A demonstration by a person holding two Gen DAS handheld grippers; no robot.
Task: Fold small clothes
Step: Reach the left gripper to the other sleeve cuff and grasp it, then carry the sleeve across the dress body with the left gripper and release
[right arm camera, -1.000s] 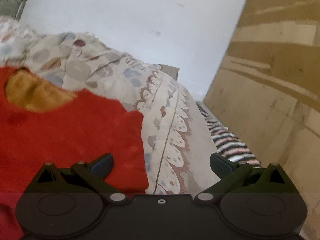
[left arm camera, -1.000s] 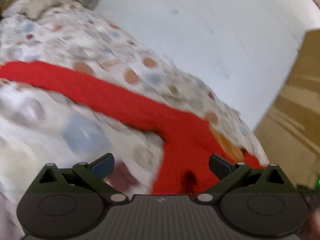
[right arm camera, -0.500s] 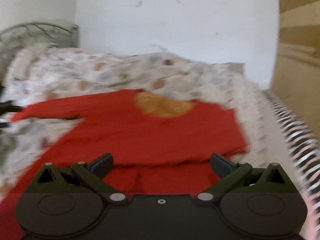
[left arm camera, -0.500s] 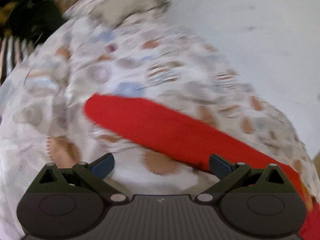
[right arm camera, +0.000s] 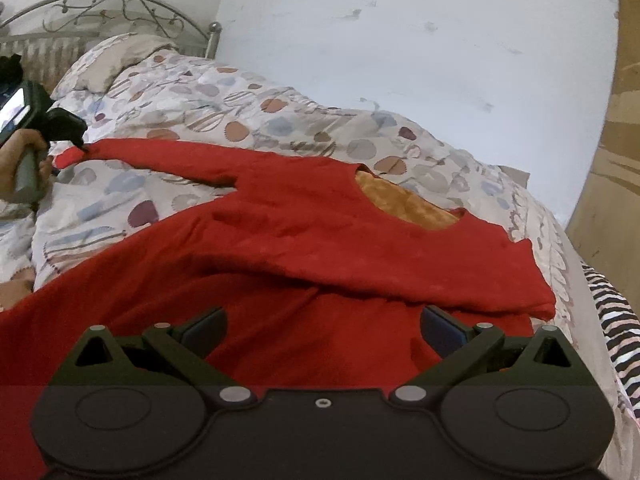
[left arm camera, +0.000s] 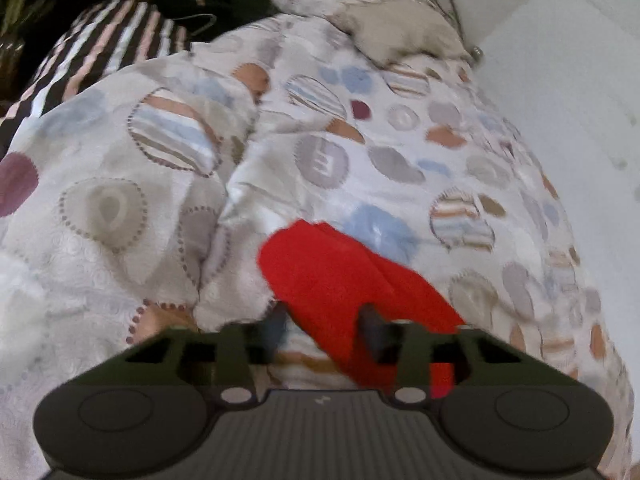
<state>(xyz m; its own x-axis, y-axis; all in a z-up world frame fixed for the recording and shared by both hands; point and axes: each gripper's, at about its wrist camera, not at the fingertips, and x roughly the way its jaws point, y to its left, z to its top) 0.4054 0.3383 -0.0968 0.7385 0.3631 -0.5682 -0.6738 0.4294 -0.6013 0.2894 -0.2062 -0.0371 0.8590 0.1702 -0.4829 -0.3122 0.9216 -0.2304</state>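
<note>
A red long-sleeved top (right arm camera: 320,240) with an orange lining at the neck lies spread on a patterned bedspread (right arm camera: 248,96). One sleeve stretches out to the left, and its cuff (left arm camera: 320,264) sits between the fingers of my left gripper (left arm camera: 324,320), which has closed in on it. In the right wrist view the left gripper (right arm camera: 76,140) pinches that cuff at the far left. My right gripper (right arm camera: 324,326) is open and hovers over the top's body, with the other sleeve folded across below the neck.
The bed has a metal headboard (right arm camera: 104,8) and a pillow (right arm camera: 112,56) at the far end. A white wall (right arm camera: 400,40) runs along the far side. Striped fabric (right arm camera: 616,320) lies at the bed's right edge, beside a brown wooden panel (right arm camera: 616,160).
My left gripper has moved along the sleeve to its cuff and closed its fingers on it. My right gripper has swung left to face the whole top and stays open.
</note>
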